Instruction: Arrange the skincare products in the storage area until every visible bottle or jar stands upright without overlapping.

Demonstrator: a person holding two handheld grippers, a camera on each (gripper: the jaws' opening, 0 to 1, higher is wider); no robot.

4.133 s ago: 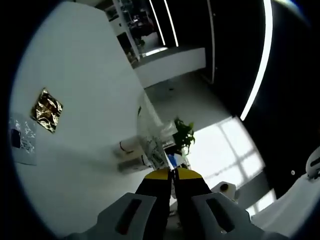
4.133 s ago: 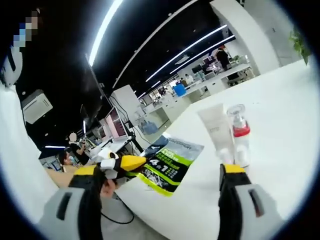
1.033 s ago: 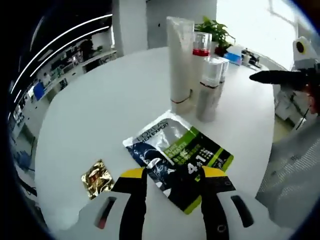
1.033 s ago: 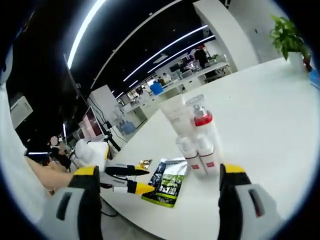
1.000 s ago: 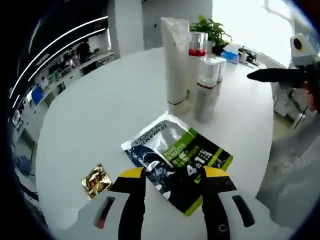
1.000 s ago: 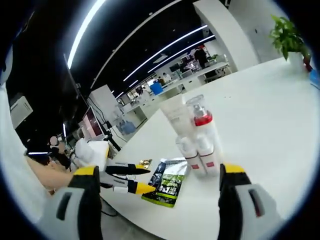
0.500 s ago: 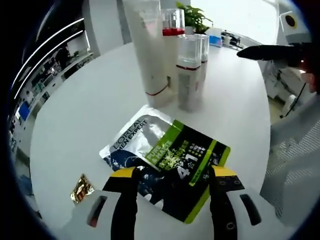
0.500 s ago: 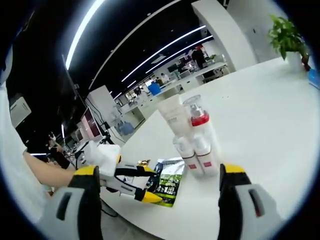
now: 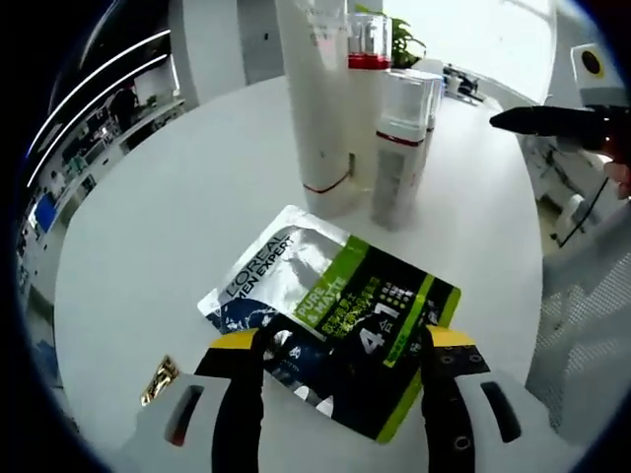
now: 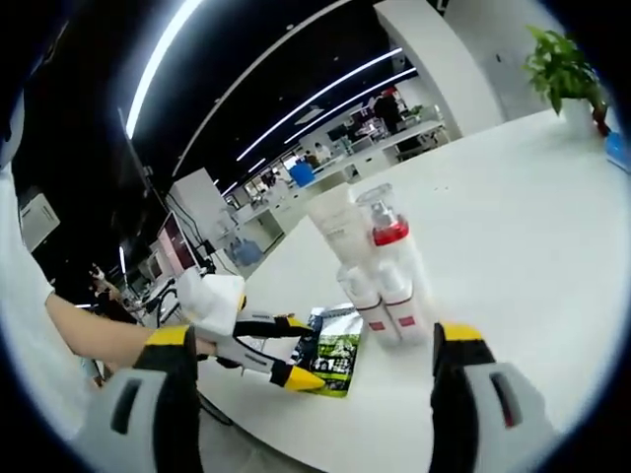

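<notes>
The left gripper (image 9: 340, 360) is hovering with jaws spread over the sachet (image 9: 330, 310), lying flat near the table (image 9: 148, 246) edge. Beyond it, the tube (image 9: 315, 99) and bottles (image 9: 399, 148) are standing upright together. The right gripper (image 10: 311, 360) is hanging released.

Glossy foil sachet (image 9: 330, 315) on smooth matt white table (image 9: 177, 227); crinkled gold foil scrap (image 9: 158, 380)

White tube (image 9: 317, 99) upright w/ red-collared clear bottle (image 9: 368, 59) & two small pump bottles (image 9: 399, 148), clustered, touching. Green/silver sachet (image 9: 330, 315) lies flat just beside them.
</notes>
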